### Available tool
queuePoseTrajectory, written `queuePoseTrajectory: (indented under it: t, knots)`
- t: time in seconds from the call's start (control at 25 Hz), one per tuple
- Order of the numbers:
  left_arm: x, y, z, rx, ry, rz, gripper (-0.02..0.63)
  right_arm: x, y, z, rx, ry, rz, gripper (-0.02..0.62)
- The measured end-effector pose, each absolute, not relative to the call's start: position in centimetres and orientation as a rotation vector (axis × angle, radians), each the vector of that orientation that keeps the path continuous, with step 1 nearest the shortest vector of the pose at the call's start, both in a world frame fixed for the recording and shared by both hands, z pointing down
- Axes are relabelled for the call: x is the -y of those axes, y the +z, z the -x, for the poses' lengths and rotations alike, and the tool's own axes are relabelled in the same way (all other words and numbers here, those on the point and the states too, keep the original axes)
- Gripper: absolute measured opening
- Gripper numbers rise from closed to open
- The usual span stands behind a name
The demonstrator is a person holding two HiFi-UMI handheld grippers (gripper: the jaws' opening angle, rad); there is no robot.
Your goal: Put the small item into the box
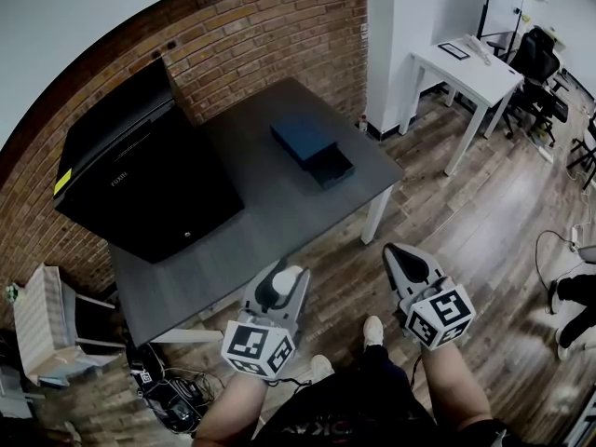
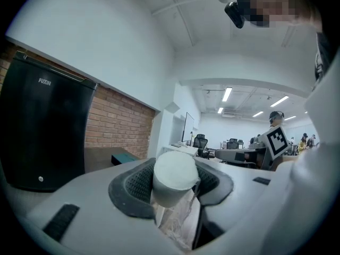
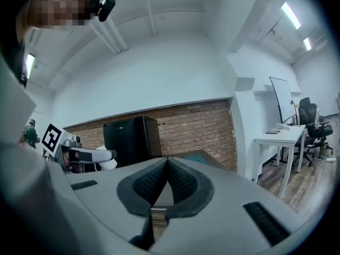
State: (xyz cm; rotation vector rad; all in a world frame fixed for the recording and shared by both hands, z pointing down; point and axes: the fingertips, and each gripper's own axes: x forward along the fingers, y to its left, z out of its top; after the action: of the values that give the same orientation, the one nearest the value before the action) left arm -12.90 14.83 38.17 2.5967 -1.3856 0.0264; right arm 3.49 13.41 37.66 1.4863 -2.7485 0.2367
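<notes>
Off the near edge of the dark grey table (image 1: 279, 208), the person holds both grippers out over the wooden floor (image 1: 484, 240). The left gripper (image 1: 282, 285) is clamped on the small white item (image 1: 290, 275), a stubby cylinder. In the left gripper view the cylinder (image 2: 174, 177) sits squeezed between the ribbed black pads (image 2: 139, 184), its rounded end poking past them, and crinkled clear plastic (image 2: 178, 217) hangs beneath it. The right gripper (image 1: 399, 254) is beside the left one, just beyond the table's near right corner. Its jaws are pressed together with nothing between them, as the right gripper view shows (image 3: 167, 169).

The dark blue box (image 1: 312, 147) lies flat on the table near the far right corner, well apart from both grippers, with a darker section at its nearer end; whether that is a drawer or a lid cannot be told. A large black cabinet (image 1: 140, 175) fills the table's left side against the brick wall (image 1: 270, 35). A white desk (image 1: 470, 68) stands further right, with an office chair (image 1: 535, 59) behind it.
</notes>
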Motion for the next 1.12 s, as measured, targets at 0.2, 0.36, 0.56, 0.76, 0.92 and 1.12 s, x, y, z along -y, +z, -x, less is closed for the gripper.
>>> queuePoseTrajectory:
  t: [0.2, 0.36, 0.56, 0.76, 0.92, 1.12]
  knots:
    - [-13.6, 37.9, 11.5, 1.428, 0.020, -2.575, 0.204, -11.9, 37.5, -4.9, 2.762, 0.245, -1.440, 0.018]
    - [-12.3, 37.9, 10.5, 1.457, 0.012, -2.550, 0.204, -10.2, 37.4, -5.8, 2.781, 0.241, -1.394, 0.018]
    - [-10.7, 38.2, 9.3, 1.493, 0.008, -2.520, 0.204, -7.9, 37.4, -6.9, 2.787, 0.245, -1.350, 0.018]
    - [-8.7, 38.5, 7.8, 1.528, 0.017, -2.492, 0.204, -5.2, 37.6, -8.2, 2.821, 0.254, -1.309, 0.018]
    - [-7.3, 38.6, 6.7, 1.558, 0.024, -2.475, 0.204, -3.4, 37.7, -9.3, 2.838, 0.266, -1.281, 0.018]
    - [-5.8, 38.5, 5.3, 1.603, 0.026, -2.451, 0.204, -1.5, 37.5, -10.6, 2.868, 0.267, -1.237, 0.018]
